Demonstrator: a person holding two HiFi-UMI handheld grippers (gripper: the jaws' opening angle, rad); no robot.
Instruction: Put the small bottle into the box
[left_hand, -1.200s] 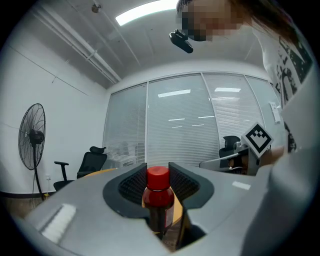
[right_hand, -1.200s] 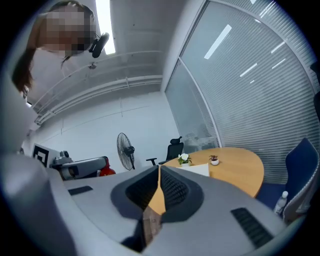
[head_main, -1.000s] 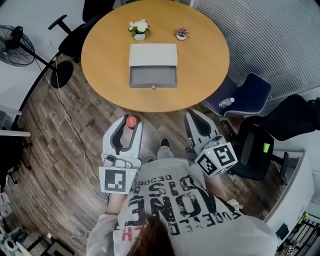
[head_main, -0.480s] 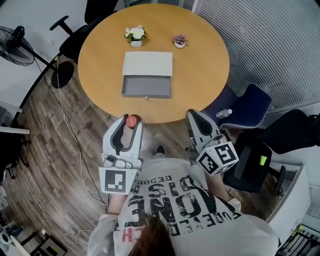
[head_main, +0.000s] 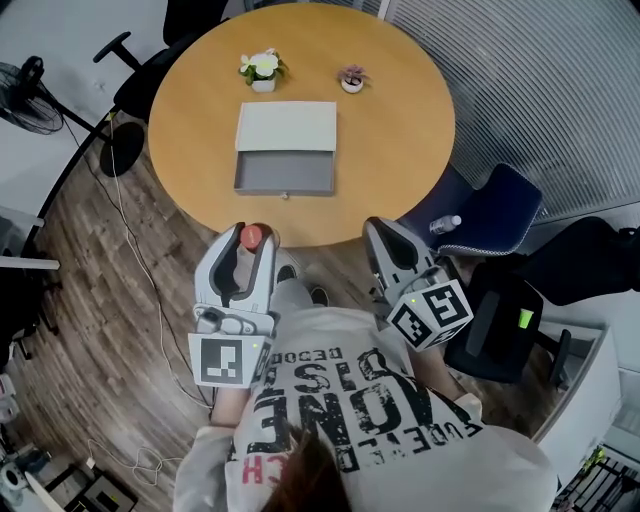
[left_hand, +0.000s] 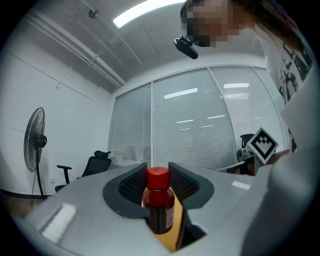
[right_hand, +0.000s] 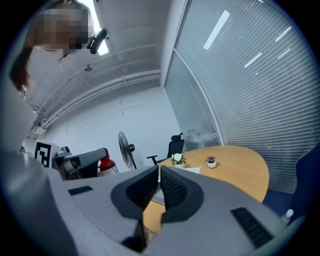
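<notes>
The small bottle (left_hand: 159, 202) stands upright between the ribbed pads of the left hand-held gripper (head_main: 249, 250), which pinches it by the body just under the red cap, with the cap poking above the jaws. It looks like a light, stiff thing: dark contents and a smooth, rounded wall. Whether it is glass or plastic cannot be told, so it is best treated as breakable and a little slippery. The hold on the middle of the body seems the right one, since the cap is narrow and would let it swing. A firm but not crushing squeeze should keep it from tipping when it is lowered. From the head view the bottle hangs in front of the person, just short of the near edge of the round wooden surface (head_main: 400, 110) and well apart from the box (head_main: 284, 175). The box lies near the middle of the surface, its grey tray pulled out toward the person and open on top. The right hand-held gripper (head_main: 385, 240) is pressed together with nothing between its jaws, held off to the side. Two small potted plants (head_main: 262, 68) sit beyond the box. Around the surface are a wood floor (head_main: 100, 300), a standing fan (head_main: 25, 85), a black office chair (head_main: 150, 70), a blue chair (head_main: 490, 215) and a wall of blinds (head_main: 560, 90)
</notes>
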